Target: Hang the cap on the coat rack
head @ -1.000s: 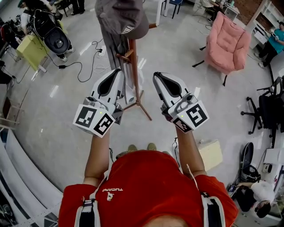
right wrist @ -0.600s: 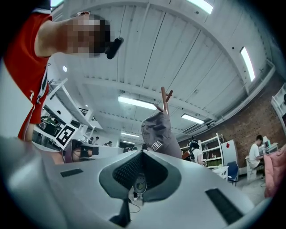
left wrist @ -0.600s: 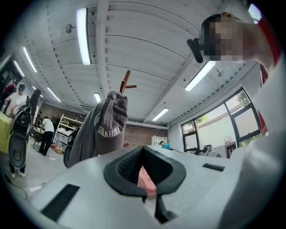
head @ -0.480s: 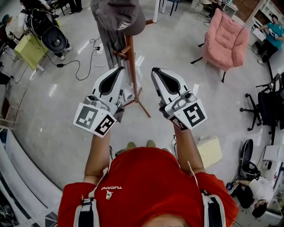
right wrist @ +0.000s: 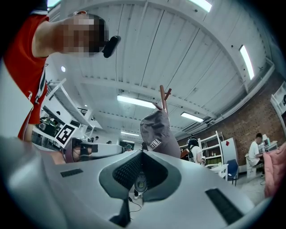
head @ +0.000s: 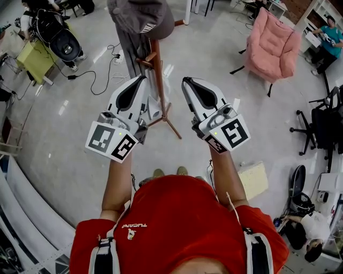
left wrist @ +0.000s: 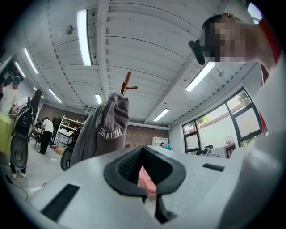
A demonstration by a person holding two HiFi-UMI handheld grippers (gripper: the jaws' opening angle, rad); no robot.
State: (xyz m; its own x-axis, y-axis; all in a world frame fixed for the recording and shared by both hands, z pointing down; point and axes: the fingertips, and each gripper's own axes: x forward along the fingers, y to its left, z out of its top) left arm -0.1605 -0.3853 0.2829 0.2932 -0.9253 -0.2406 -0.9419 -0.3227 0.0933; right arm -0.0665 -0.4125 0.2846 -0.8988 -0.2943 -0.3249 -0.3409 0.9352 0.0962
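Note:
A grey cap (head: 140, 16) hangs on top of the wooden coat rack (head: 158, 80), above a grey garment (head: 134, 51) on the same rack. No gripper touches it. My left gripper (head: 140, 79) and right gripper (head: 186, 81) are held side by side below the cap, one on each side of the pole, both shut and empty. The left gripper view looks past the shut left gripper (left wrist: 144, 150) up at the cap (left wrist: 111, 123) with white lettering. The right gripper view shows the right gripper (right wrist: 142, 154) shut, with the cap (right wrist: 156, 132) under the rack's top pegs (right wrist: 163, 96).
A pink armchair (head: 273, 45) stands at the back right and black office chairs (head: 327, 128) at the right edge. A black stroller (head: 61, 40), a yellow-green box (head: 35, 61) and floor cables (head: 102, 75) lie at the left. A cardboard box (head: 253, 179) sits by my right side.
Both grippers have risen slightly toward the rack, still shut and empty. The cap stays hanging on the rack.

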